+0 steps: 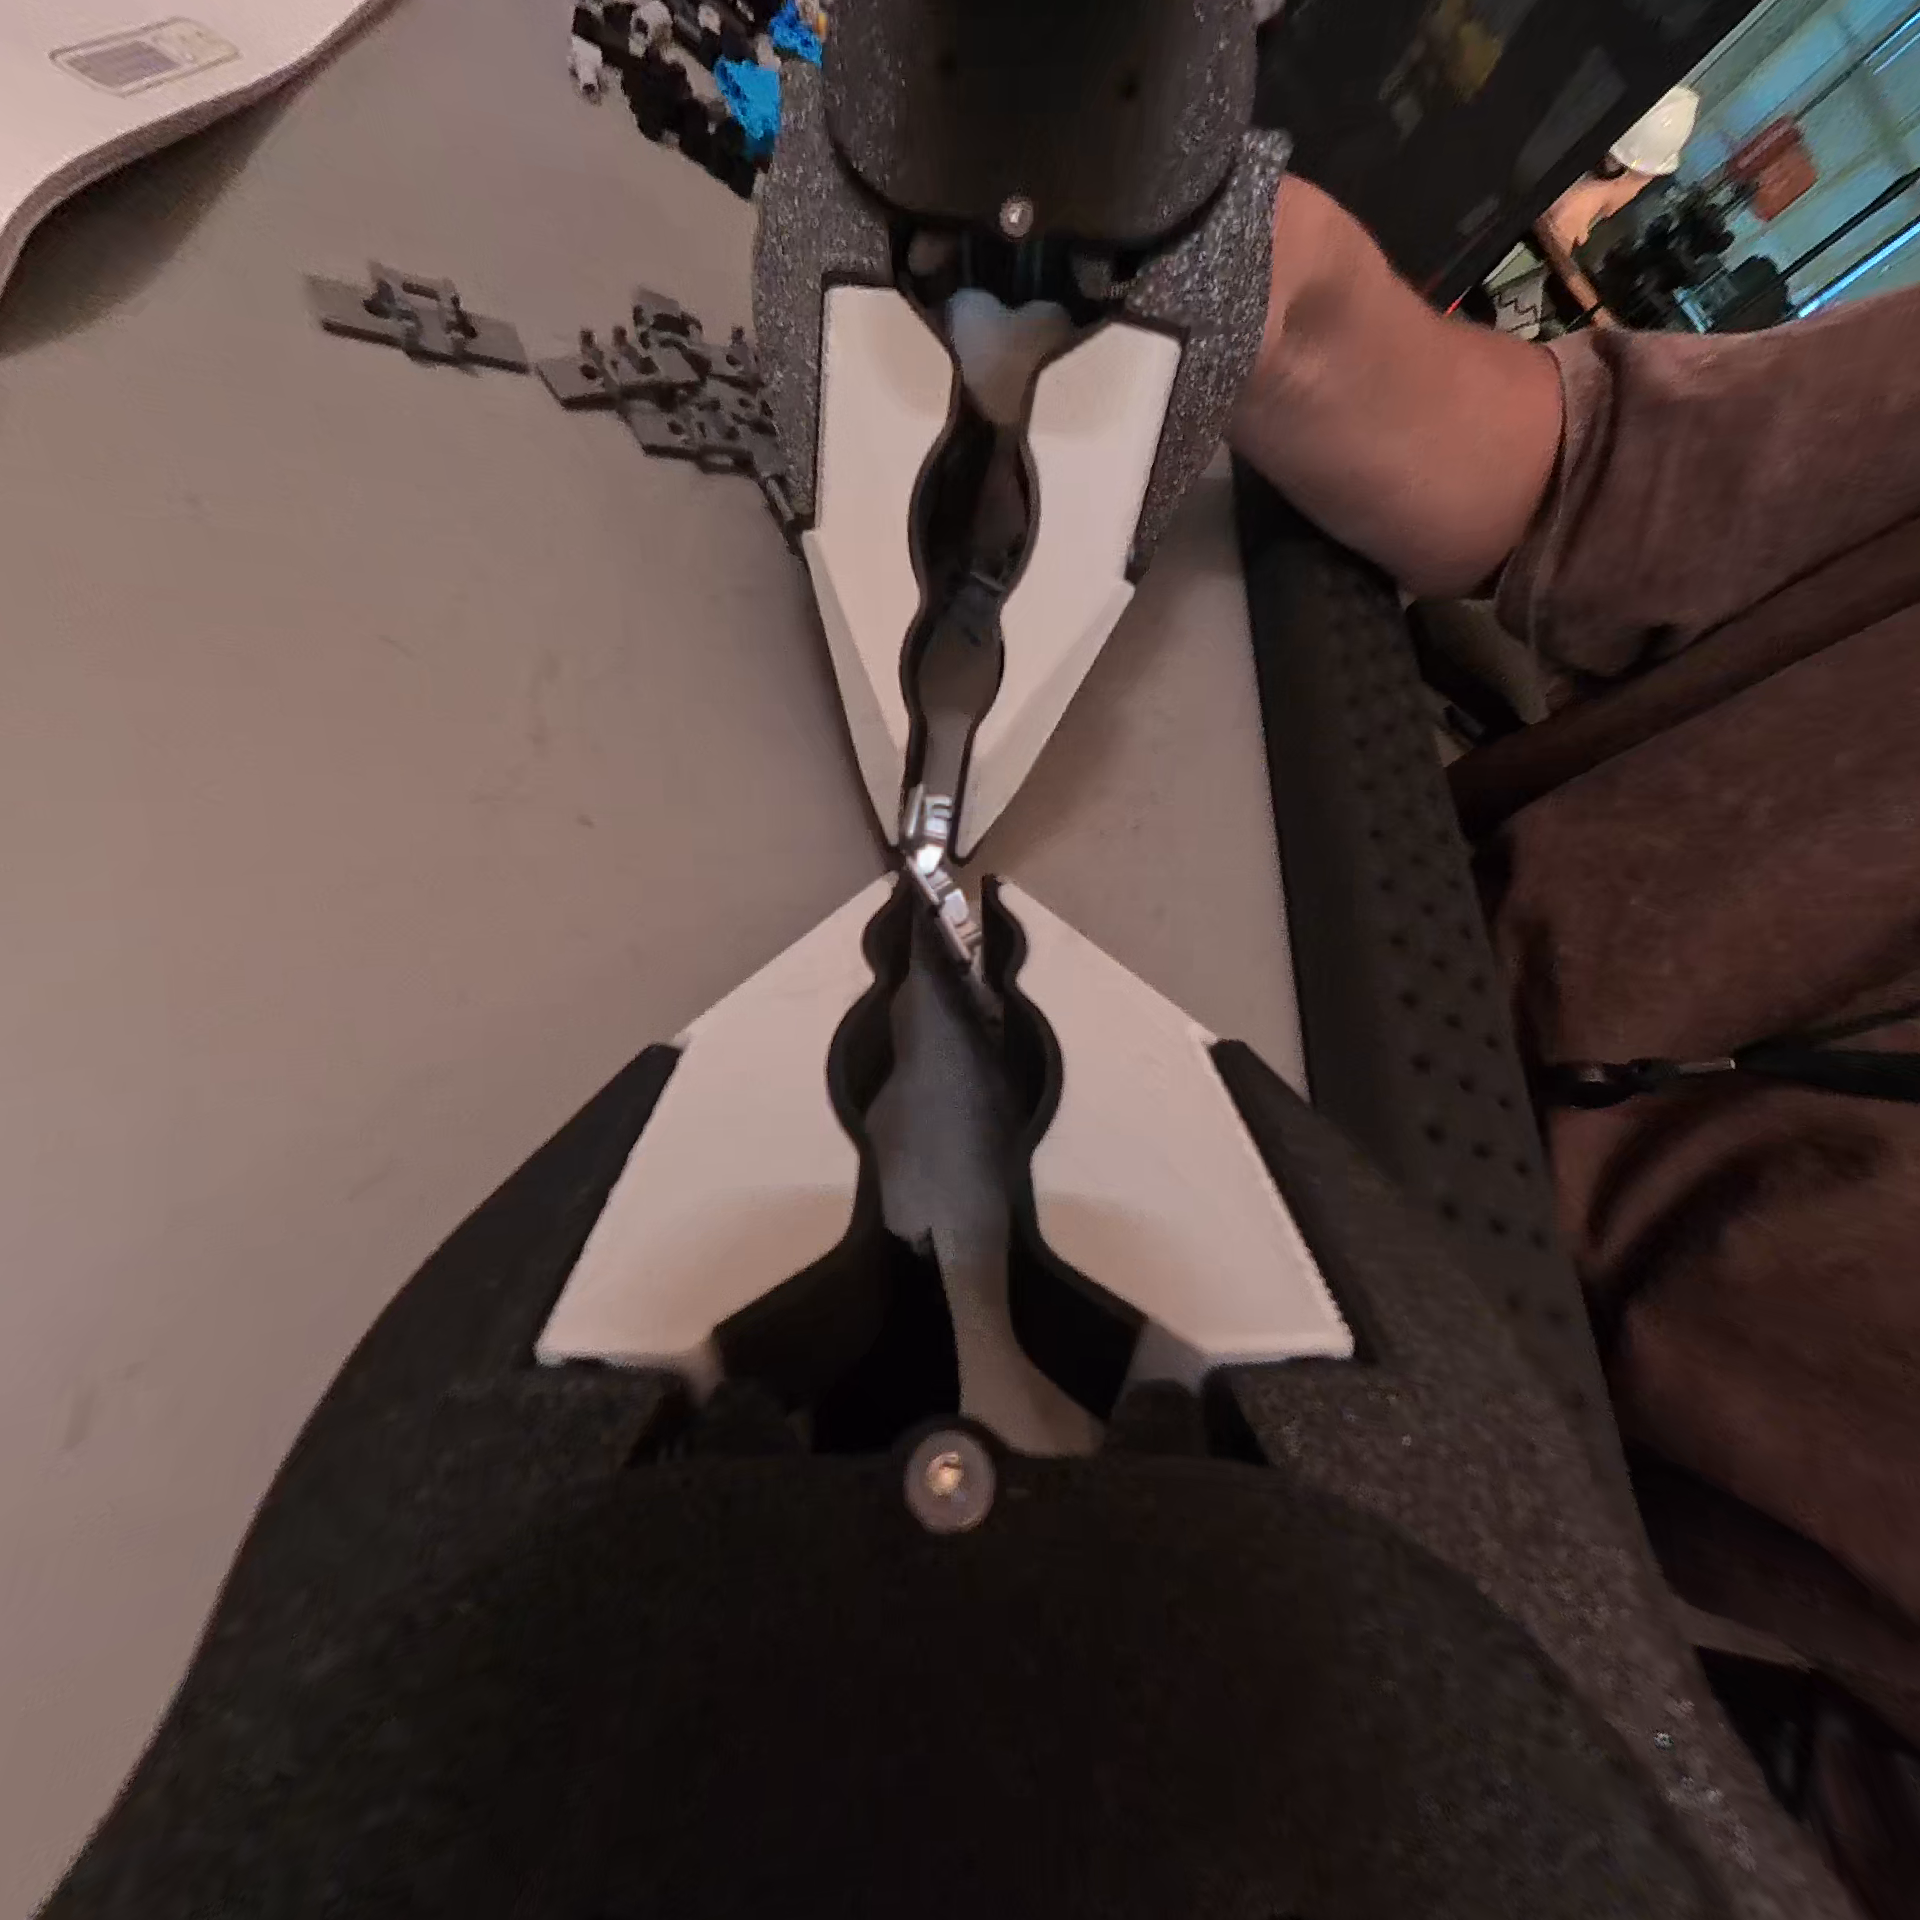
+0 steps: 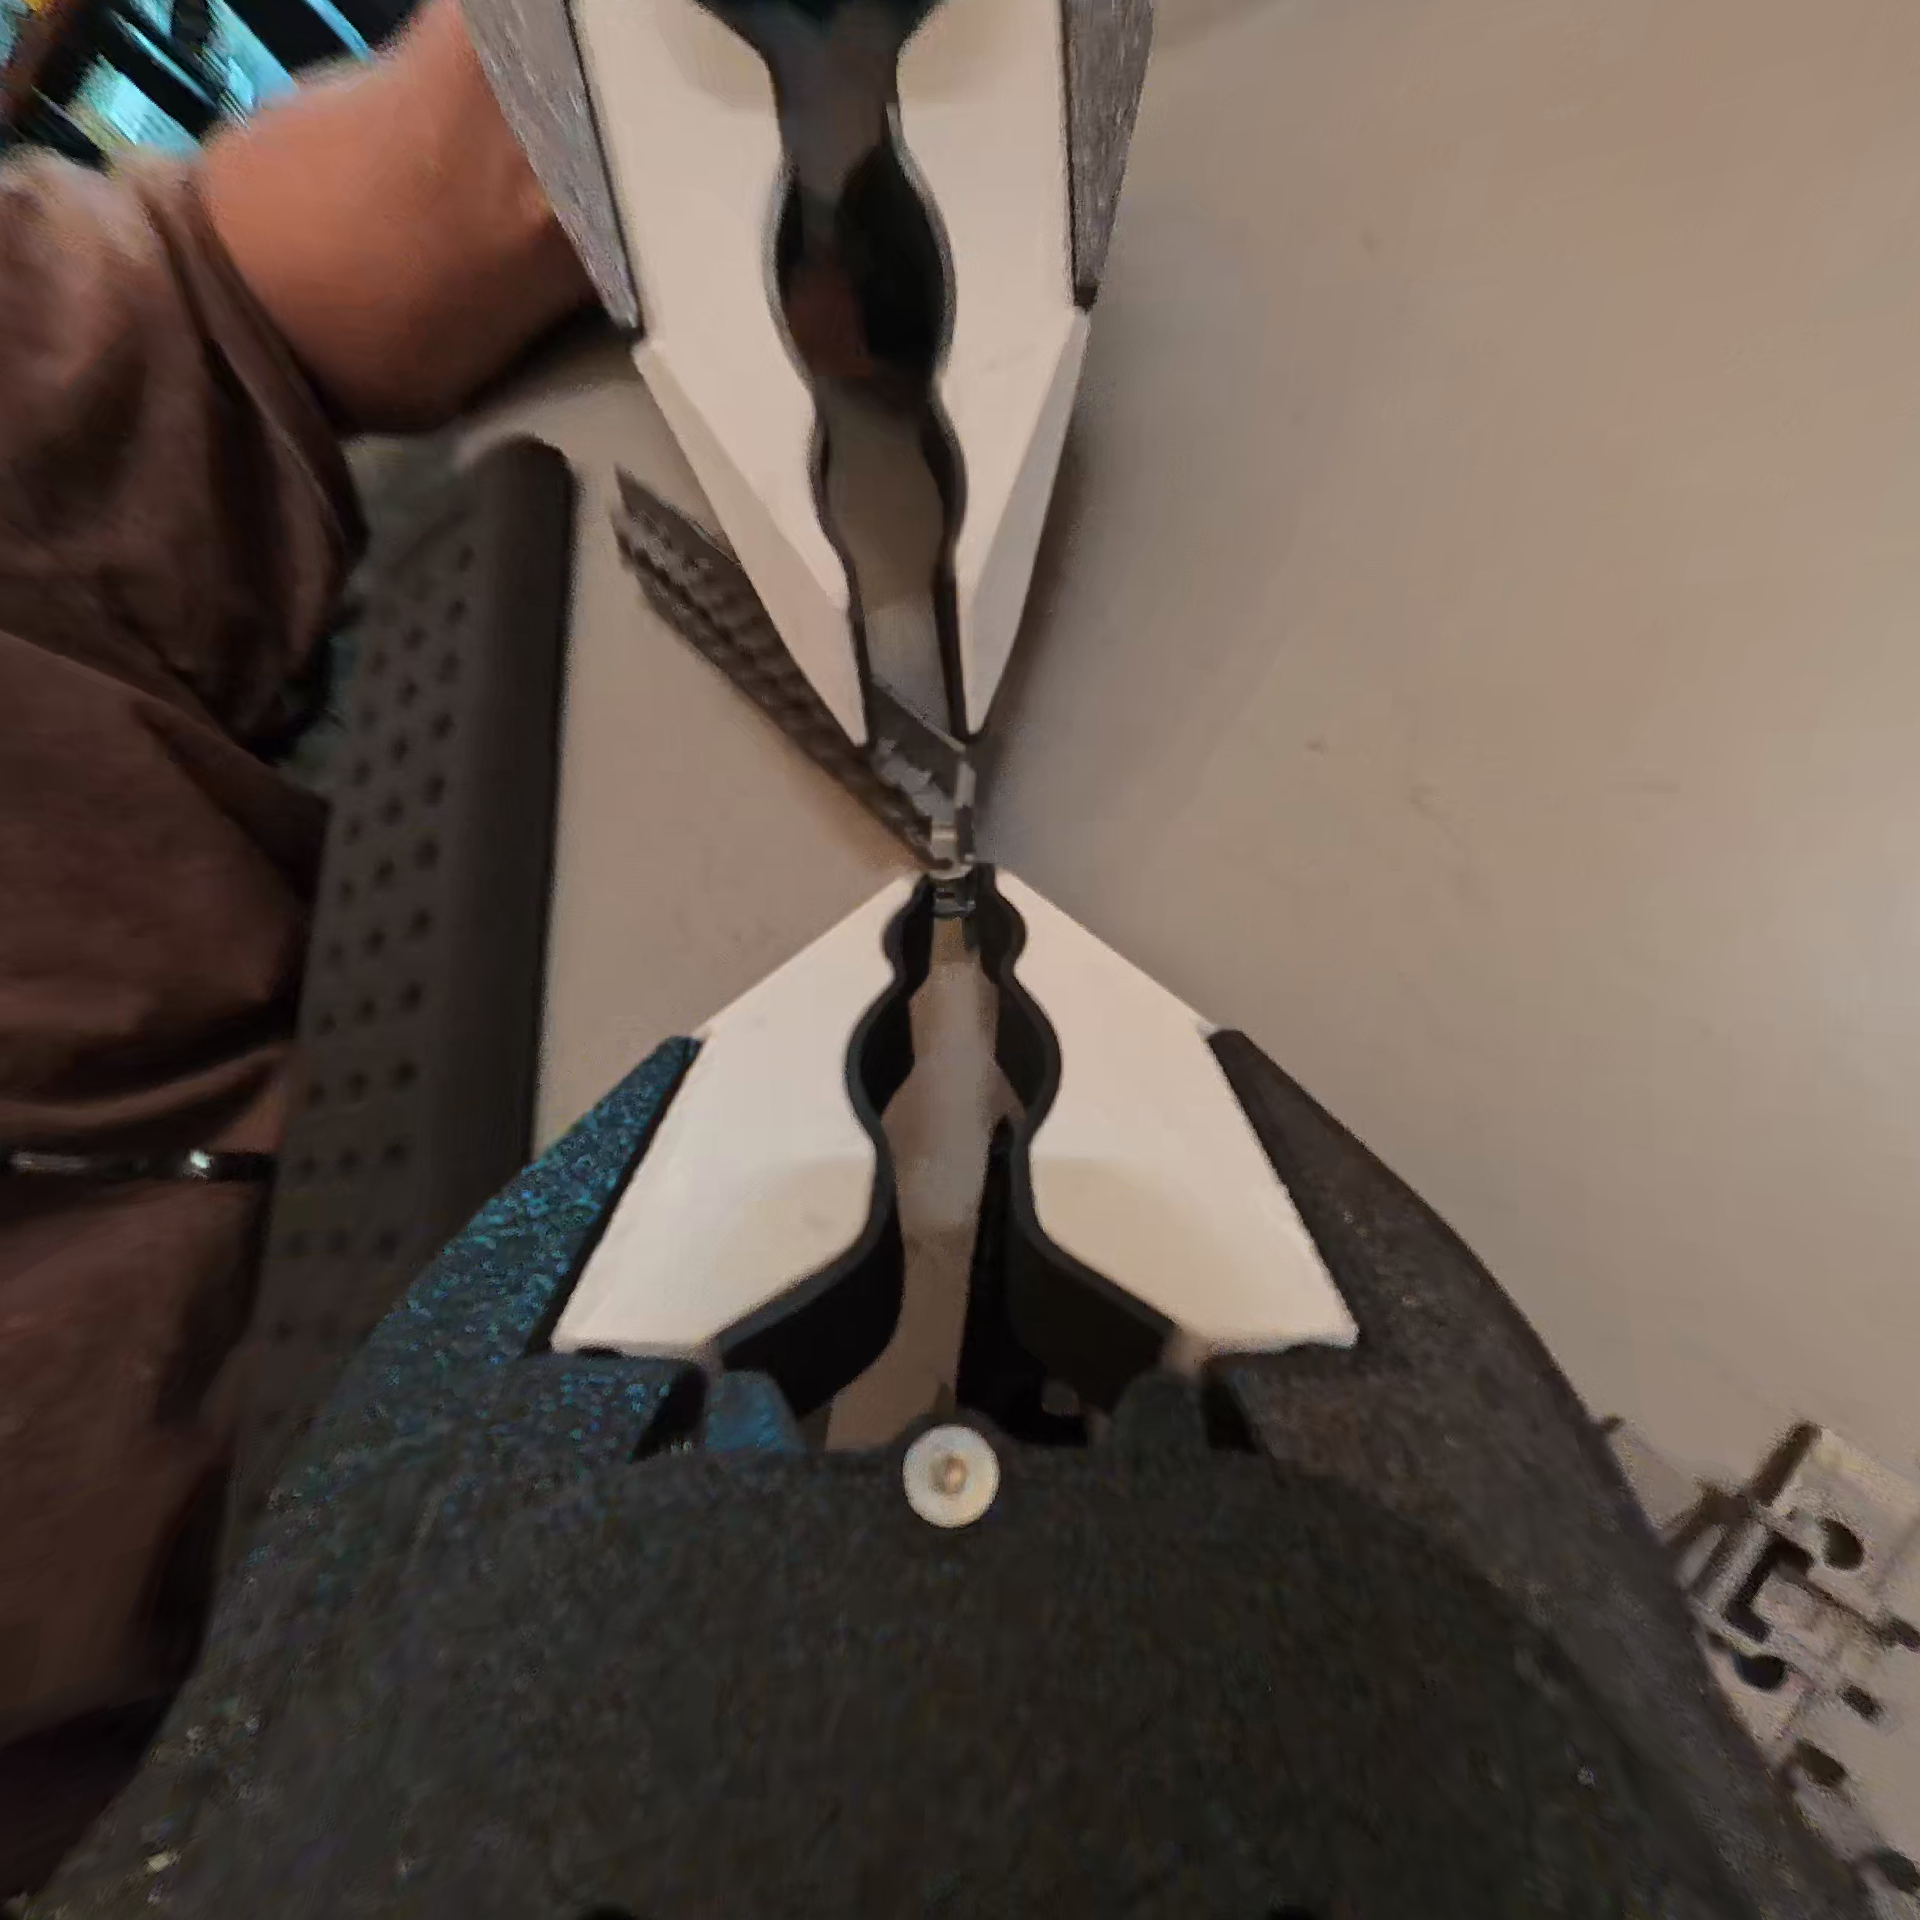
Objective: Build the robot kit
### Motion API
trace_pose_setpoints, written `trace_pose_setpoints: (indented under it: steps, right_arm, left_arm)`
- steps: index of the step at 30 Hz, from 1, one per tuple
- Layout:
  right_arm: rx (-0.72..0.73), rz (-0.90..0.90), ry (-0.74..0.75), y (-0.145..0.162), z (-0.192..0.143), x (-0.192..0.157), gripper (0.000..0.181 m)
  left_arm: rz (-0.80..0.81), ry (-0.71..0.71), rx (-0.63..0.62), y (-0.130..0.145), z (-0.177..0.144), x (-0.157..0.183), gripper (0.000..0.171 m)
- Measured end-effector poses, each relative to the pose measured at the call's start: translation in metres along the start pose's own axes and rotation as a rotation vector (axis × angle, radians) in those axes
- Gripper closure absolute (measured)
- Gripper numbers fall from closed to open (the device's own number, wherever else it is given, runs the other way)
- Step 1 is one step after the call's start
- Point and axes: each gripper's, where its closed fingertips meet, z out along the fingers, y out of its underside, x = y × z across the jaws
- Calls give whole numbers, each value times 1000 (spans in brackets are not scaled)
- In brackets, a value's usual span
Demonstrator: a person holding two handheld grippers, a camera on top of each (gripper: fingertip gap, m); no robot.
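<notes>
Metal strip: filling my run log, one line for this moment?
left tongs: shut on metal strip | right tongs: shut on same strip | tip to tip

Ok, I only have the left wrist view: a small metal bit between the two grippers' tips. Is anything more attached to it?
Observer: Yes. The right wrist view shows a dark woven strip running from the metal end out sideways, toward the person's arm.
Operator: Which gripper has the strip itself?
Observer: The left gripper pinches the woven strip just behind the metal, while the right gripper is closed on the metal end only.
</notes>
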Motion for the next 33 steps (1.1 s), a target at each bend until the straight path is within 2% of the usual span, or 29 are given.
trace_pose_setpoints:
  steps: [5,10,15,20,22,24,28,30,33]
  right_arm:
    - [-21,-44,-34,2,6,-9,173]
    - [-61,-99,-101,10,8,-23,173]
    - [-59,-177,93,3,5,-1,156]
    - [-46,-169,115,3,-5,5,159]
    - [-63,-204,173,5,-21,14,159]
    - [-40,-241,329,0,-55,35,162]
    - [67,-130,653,-1,-125,88,164]
    - [70,-68,673,4,-128,100,161]
    - [53,14,660,12,-114,111,159]
  left_arm:
    - [29,-26,-49,7,6,0,161]
    - [108,18,-78,12,11,17,168]
    - [135,-9,-66,9,6,15,166]
    - [79,-23,-57,8,6,6,167]
    - [87,-49,-57,7,5,3,168]
    - [111,-108,-46,2,0,-2,169]
    - [104,-223,-31,-7,-14,-12,169]
    - [94,-261,-42,-7,-19,-15,169]
    - [87,-286,-45,-7,-19,-19,169]
